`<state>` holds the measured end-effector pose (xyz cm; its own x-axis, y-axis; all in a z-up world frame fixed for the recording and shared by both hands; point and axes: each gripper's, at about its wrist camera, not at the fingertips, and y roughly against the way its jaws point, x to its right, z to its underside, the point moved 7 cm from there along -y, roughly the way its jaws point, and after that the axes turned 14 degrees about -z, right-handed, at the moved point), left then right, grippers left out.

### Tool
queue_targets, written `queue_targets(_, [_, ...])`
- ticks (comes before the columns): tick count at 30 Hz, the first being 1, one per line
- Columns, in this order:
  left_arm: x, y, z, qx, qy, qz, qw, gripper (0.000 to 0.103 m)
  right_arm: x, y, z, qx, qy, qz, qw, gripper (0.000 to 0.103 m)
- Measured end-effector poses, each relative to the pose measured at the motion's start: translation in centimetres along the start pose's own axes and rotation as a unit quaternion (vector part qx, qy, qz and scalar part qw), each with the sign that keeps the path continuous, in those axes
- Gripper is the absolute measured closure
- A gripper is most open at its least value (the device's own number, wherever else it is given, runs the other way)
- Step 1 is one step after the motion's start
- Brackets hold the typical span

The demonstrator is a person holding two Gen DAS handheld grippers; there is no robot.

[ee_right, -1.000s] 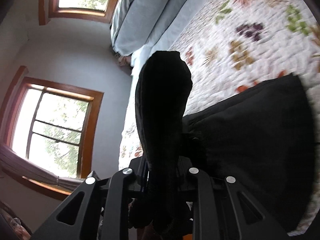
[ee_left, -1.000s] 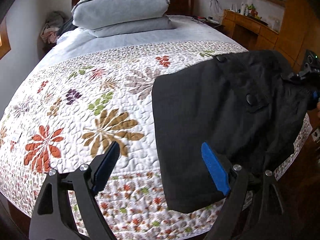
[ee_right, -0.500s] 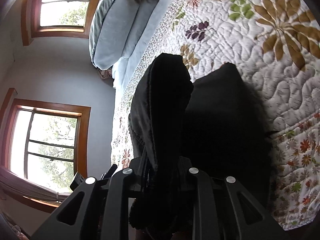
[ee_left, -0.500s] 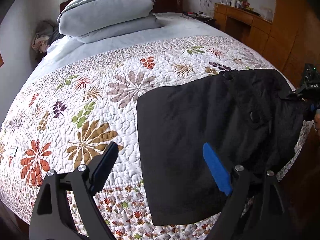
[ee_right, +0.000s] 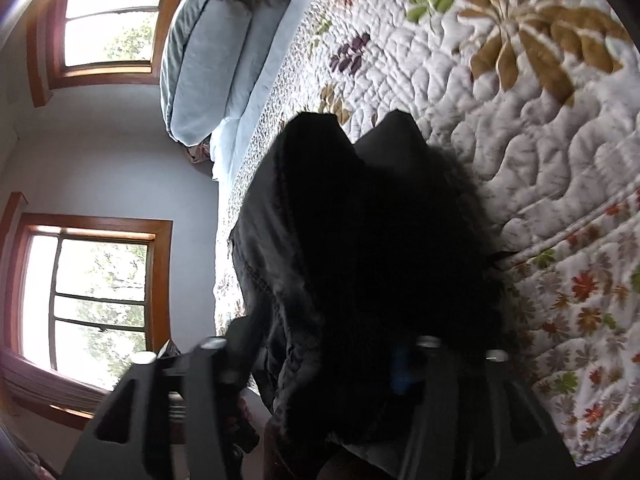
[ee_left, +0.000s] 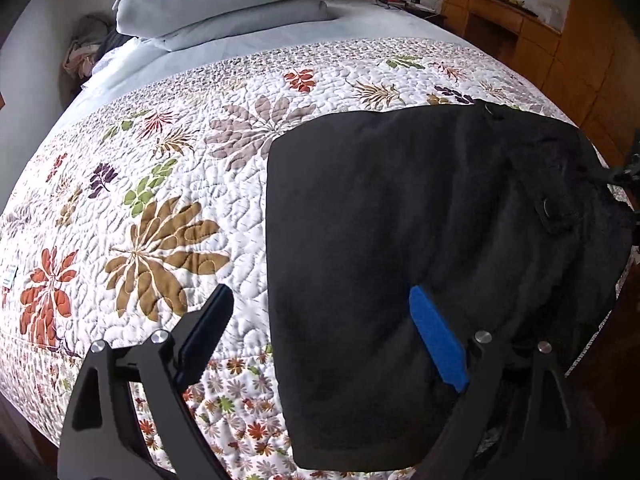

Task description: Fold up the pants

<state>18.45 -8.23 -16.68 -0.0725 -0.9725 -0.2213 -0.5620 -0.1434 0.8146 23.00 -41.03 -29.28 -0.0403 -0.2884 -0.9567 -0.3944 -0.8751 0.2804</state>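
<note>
Black pants (ee_left: 400, 220) lie folded into a block on the right part of the floral quilt (ee_left: 160, 200), with the waistband and a button toward the right edge. My left gripper (ee_left: 320, 300) hovers over the block's near left edge. Its jaws are opening and grip nothing; the blue pad (ee_left: 436, 340) is over the cloth, the other finger over the quilt. In the right wrist view my right gripper (ee_right: 320, 344) is at the bunched waistband of the pants (ee_right: 360, 240). Its jaws are opening, and the cloth still sits loosely between them.
Grey pillows (ee_left: 216, 0) are stacked at the head of the bed. A wooden desk (ee_left: 500, 12) with small items stands at the back right. Two windows (ee_right: 100, 292) are in the wall beside the bed. The quilt's near edge (ee_left: 224, 412) drops off just below the pants.
The right gripper's jaws, shut on the waistband before, have spread apart. The pants have come down onto the quilt. My left gripper has sunk closer to the pants.
</note>
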Motion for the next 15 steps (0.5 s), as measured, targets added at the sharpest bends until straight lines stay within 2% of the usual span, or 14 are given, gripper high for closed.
queue_targets(3, [0.0, -0.1, 0.1, 0.0, 0.0, 0.0, 1.0, 0.013, -0.7, 1.3, 1.4, -0.014, 0.036, 0.034, 0.999, 0.03])
queue_targets(5, [0.0, -0.1, 0.1, -0.001, 0.001, 0.0, 1.0, 0.013, -0.8, 1.4, 2.3, -0.025, 0.054, 0.06, 0.996, 0.036])
queue_targets(6, [0.1, -0.1, 0.1, -0.001, 0.001, 0.0, 1.0, 0.013, -0.6, 1.5, 2.8, -0.032, 0.067, 0.079, 0.994, 0.045])
queue_targets(7, [0.1, -0.2, 0.2, -0.001, 0.001, -0.001, 1.0, 0.013, -0.4, 1.7, 3.1, -0.032, 0.072, 0.09, 0.993, 0.049])
queue_targets(15, [0.3, -0.6, 0.4, -0.004, 0.003, -0.002, 1.0, 0.01, 1.3, 2.3, 4.3, -0.024, 0.067, 0.112, 0.991, 0.053])
